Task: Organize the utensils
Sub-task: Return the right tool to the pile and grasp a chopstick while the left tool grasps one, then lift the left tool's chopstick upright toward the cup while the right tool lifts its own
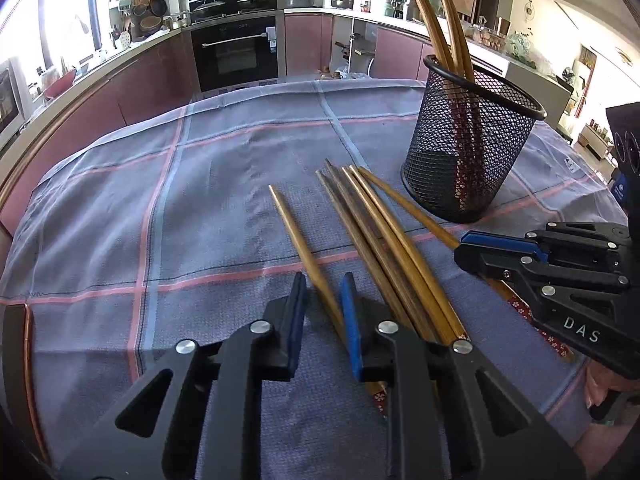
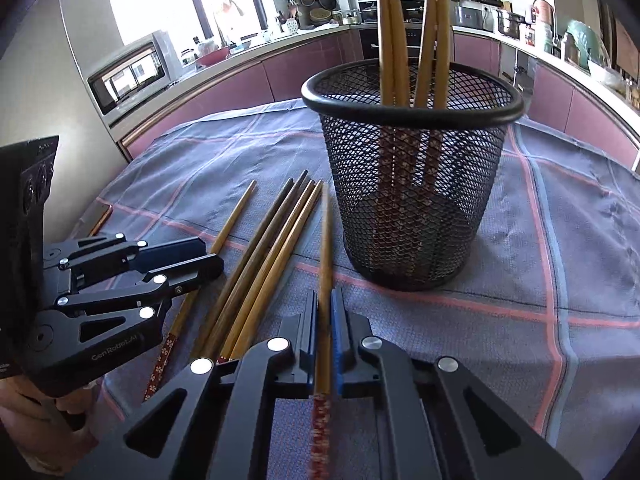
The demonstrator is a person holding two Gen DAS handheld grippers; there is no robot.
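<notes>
A checked cloth (image 1: 168, 184) covers the desk, and a black mesh cup (image 2: 412, 184) stands on it with several chopsticks already upright inside. Just beside the cup's base, toward the cameras, a loose bundle of chopsticks (image 1: 372, 240) lies on the cloth.

The step in hand looks like pickup: the right gripper (image 2: 324, 344) has its fingers pinched tight on one chopstick (image 2: 325, 248) nearest the cup, and the left gripper (image 1: 324, 312) has its fingers narrow around the outermost chopstick (image 1: 304, 248), farthest from the cup. Next, each stick needs lifting, tipping upright and lowering through the cup's rim.

Only the right wrist view shows down into the cup; only the left shows the right gripper from the side.
</notes>
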